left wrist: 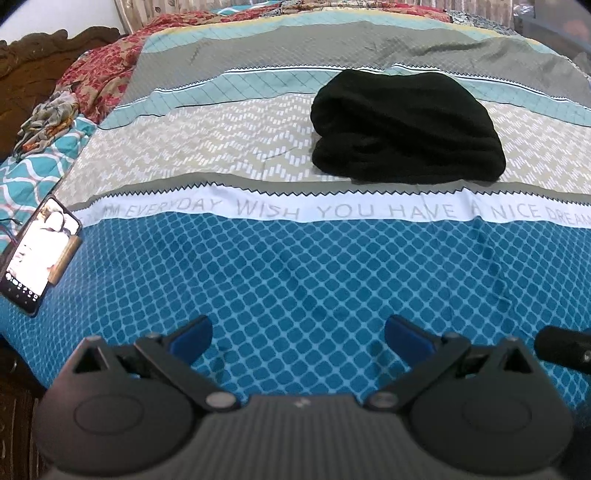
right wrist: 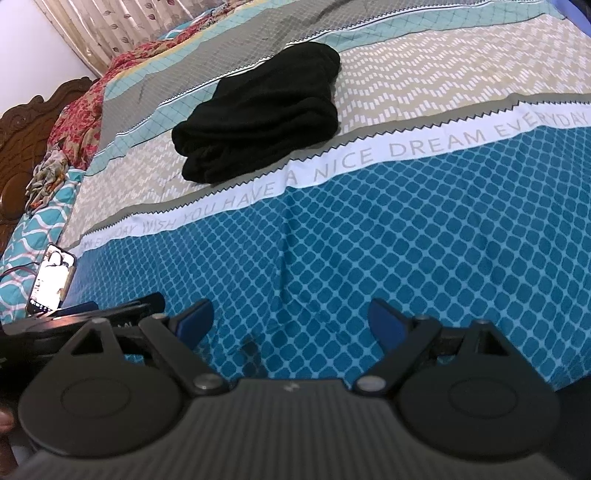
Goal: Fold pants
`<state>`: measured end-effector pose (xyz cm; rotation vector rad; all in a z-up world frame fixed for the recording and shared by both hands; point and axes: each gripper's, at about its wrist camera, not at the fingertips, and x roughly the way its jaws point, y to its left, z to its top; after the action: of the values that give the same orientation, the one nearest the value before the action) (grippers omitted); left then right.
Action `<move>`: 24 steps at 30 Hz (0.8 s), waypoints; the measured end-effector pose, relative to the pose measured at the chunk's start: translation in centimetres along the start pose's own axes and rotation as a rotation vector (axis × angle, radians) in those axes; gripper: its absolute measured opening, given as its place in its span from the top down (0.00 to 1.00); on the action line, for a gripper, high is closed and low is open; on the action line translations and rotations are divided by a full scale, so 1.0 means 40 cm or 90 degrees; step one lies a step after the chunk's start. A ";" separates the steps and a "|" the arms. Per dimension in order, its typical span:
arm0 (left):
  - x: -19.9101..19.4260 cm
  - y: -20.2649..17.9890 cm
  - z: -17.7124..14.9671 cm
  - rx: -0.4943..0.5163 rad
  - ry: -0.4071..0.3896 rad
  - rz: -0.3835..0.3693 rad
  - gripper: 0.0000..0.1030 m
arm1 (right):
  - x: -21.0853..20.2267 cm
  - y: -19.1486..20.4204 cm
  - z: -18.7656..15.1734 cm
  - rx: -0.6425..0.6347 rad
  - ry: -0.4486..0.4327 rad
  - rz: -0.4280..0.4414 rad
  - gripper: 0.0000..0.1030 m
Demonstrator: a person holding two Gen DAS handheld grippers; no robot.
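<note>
Hovering apart, both claws [left wrist: 297, 334] [right wrist: 291, 323] gape above bare bedspread [left wrist: 295, 266]; folded pants [left wrist: 406, 125] well beyond.

Home bedroom: bed with patterned bedspread [left wrist: 258, 266], carved wooden headboard [right wrist: 26, 122], curtains [right wrist: 96, 33].

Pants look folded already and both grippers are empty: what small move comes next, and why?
Probably none on the pants: they lie as a compact stack on the bedspread, apart from both open grippers, left and right. At most, draw both grippers back.
</note>
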<state>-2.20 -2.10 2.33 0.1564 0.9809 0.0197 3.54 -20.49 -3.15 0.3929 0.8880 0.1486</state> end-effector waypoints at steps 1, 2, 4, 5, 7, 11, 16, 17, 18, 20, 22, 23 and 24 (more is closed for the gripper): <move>-0.002 0.000 0.000 0.000 -0.003 0.004 0.00 | 0.001 0.001 0.000 -0.001 0.000 0.000 0.10; -0.003 0.000 0.000 0.001 -0.006 0.008 0.00 | 0.001 0.001 0.000 -0.001 0.001 0.000 0.10; -0.006 0.000 0.001 0.004 -0.012 0.013 0.00 | 0.003 0.001 0.001 0.002 0.003 -0.001 0.10; -0.008 0.000 0.001 0.007 -0.016 0.016 0.00 | 0.004 0.000 0.002 0.003 0.003 -0.002 0.10; -0.009 -0.002 0.001 0.009 -0.019 0.020 0.00 | 0.004 -0.001 0.002 0.003 0.002 -0.003 0.10; -0.004 0.000 0.000 0.013 -0.011 0.027 0.00 | 0.002 0.001 0.000 0.004 0.001 -0.005 0.10; 0.002 -0.003 -0.004 0.020 0.006 0.020 0.00 | 0.001 -0.001 0.000 0.009 -0.001 -0.008 0.10; 0.002 -0.005 -0.005 0.022 0.006 0.020 0.00 | 0.000 -0.001 -0.001 0.009 -0.002 -0.008 0.10; 0.002 -0.007 -0.006 0.024 0.007 0.021 0.00 | 0.000 0.001 -0.002 0.009 -0.003 -0.008 0.10; 0.006 -0.008 -0.008 0.023 0.016 0.021 0.00 | -0.002 0.002 -0.002 0.008 -0.005 -0.008 0.10; 0.011 -0.006 -0.009 0.020 0.027 0.015 0.00 | -0.003 0.003 -0.004 0.007 -0.005 -0.008 0.10; 0.013 -0.005 -0.011 0.018 0.031 0.013 0.00 | -0.003 0.004 -0.004 0.007 -0.005 -0.008 0.10; 0.015 -0.004 -0.012 0.018 0.035 0.012 0.00 | -0.003 0.004 -0.004 0.008 -0.005 -0.008 0.10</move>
<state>-2.28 -2.16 1.56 0.1917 1.0342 0.0280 3.34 -20.34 -3.07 0.3987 0.8833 0.1302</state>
